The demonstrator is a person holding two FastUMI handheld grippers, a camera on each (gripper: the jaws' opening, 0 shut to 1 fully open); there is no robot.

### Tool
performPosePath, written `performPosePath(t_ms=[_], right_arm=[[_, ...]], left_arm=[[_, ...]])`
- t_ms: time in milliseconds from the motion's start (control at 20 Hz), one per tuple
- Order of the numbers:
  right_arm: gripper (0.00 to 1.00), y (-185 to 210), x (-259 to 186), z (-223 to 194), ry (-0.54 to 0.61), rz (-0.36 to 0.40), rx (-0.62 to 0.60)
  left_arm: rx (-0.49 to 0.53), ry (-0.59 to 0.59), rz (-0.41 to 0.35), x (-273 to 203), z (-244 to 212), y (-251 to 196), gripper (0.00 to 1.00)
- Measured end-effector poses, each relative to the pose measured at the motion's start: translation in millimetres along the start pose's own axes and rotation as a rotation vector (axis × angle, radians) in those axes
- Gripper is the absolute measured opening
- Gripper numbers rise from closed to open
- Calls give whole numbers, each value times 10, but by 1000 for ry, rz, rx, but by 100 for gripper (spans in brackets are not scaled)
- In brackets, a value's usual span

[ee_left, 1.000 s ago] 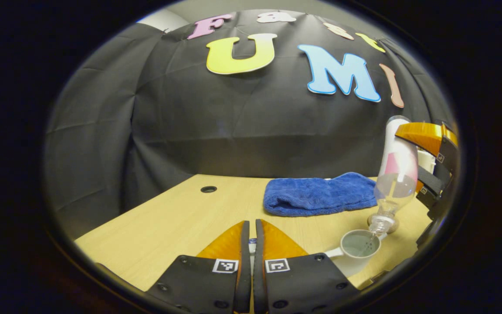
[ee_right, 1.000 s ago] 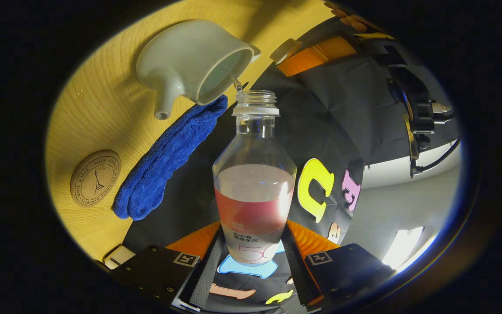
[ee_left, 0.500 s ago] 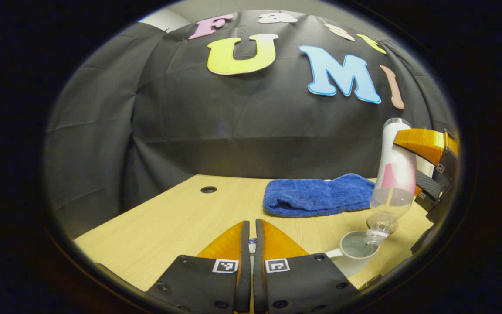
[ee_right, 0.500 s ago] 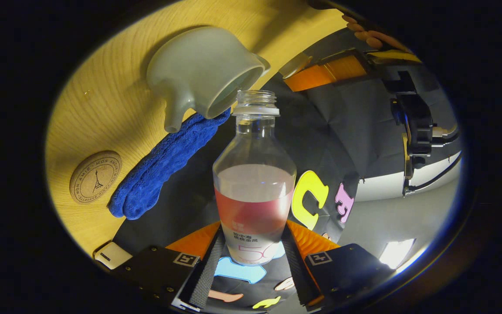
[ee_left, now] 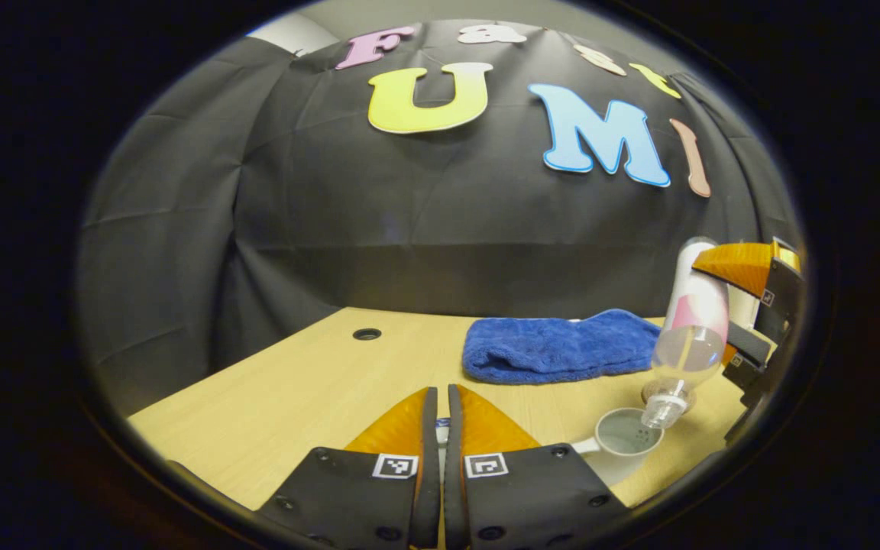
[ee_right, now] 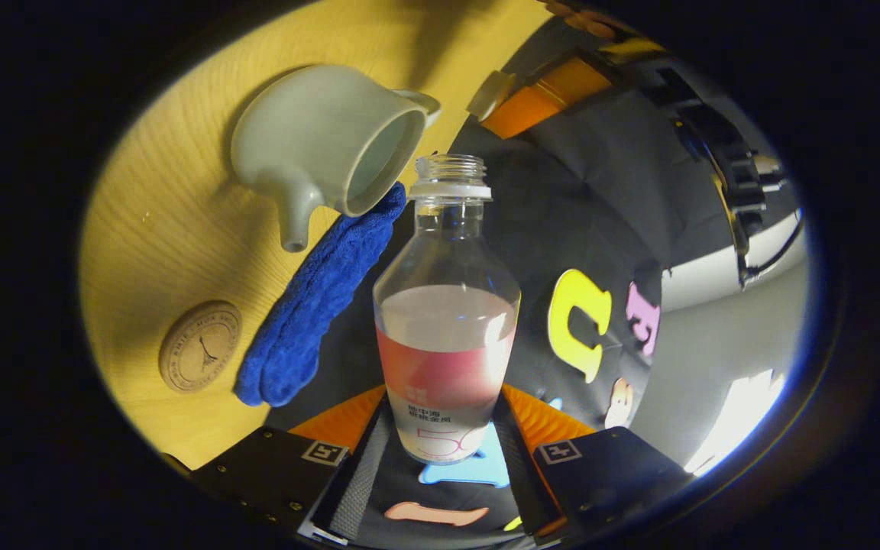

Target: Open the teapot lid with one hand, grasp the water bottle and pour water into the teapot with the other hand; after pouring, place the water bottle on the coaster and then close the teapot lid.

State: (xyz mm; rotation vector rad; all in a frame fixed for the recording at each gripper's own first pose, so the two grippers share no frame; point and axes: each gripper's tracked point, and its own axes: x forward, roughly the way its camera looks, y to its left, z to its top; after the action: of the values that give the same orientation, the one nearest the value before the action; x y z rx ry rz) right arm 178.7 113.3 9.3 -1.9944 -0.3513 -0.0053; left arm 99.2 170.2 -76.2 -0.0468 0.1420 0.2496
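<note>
I see a folded blue towel (ee_left: 558, 350) lying on the light wooden bench (ee_left: 310, 389), with a small round hole (ee_left: 366, 334) toward the bench's far corner.

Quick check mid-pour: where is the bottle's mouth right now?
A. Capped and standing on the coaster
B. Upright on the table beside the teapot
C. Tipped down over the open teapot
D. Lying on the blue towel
C: the bottle is held tilted in the right gripper, its uncapped mouth just above the open rim of the teapot; the coaster is bare.
</note>
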Motion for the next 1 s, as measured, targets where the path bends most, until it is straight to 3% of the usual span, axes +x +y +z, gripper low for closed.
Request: performPosePath(t_ms=[200, 500, 850, 1000], right_arm=[[76, 319, -87, -71, 53, 131, 313], [76, 459, -231, -107, 106, 211, 648], [76, 583, -256, -73, 161, 338, 1206], [76, 594, -207, -32, 173, 367, 1387]], left_arm=[[-11, -4, 0, -1, 5, 5, 10], [-12, -3, 2, 6, -13, 2, 9], [-16, 0, -12, 9, -9, -2, 8], [-14, 3, -13, 12, -15, -6, 8]])
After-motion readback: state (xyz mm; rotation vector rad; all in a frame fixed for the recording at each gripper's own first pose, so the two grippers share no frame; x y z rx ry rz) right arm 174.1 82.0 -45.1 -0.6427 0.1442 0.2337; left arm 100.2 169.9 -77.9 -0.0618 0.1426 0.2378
